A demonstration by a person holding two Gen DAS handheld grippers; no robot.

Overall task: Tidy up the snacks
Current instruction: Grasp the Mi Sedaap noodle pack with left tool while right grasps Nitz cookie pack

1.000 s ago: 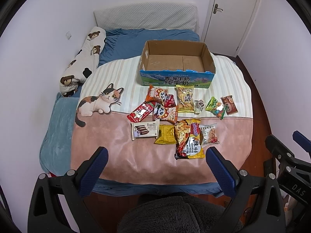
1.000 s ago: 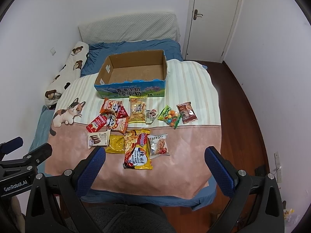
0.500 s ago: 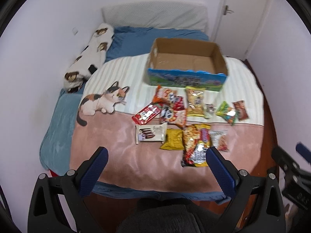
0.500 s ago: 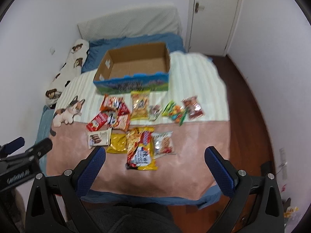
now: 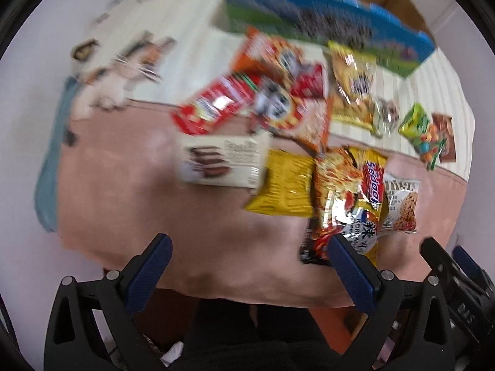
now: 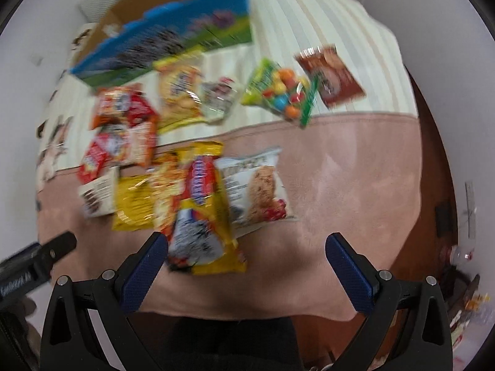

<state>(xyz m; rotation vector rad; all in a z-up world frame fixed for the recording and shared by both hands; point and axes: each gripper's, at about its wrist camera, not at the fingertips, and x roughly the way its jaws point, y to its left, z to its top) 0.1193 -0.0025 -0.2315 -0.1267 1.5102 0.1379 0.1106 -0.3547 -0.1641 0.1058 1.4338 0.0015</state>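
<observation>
Hovering wide open and empty, the left claw and right claw hang over snack packets spread on the bed just before the cardboard box; judged an approach step, next needing one packet gripped.

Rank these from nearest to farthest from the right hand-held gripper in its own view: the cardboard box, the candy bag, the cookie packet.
1. Cookie packet, just ahead of the right hand-held gripper.
2. Candy bag, farther ahead on the striped part, slightly right.
3. Cardboard box, at the back, left.
</observation>
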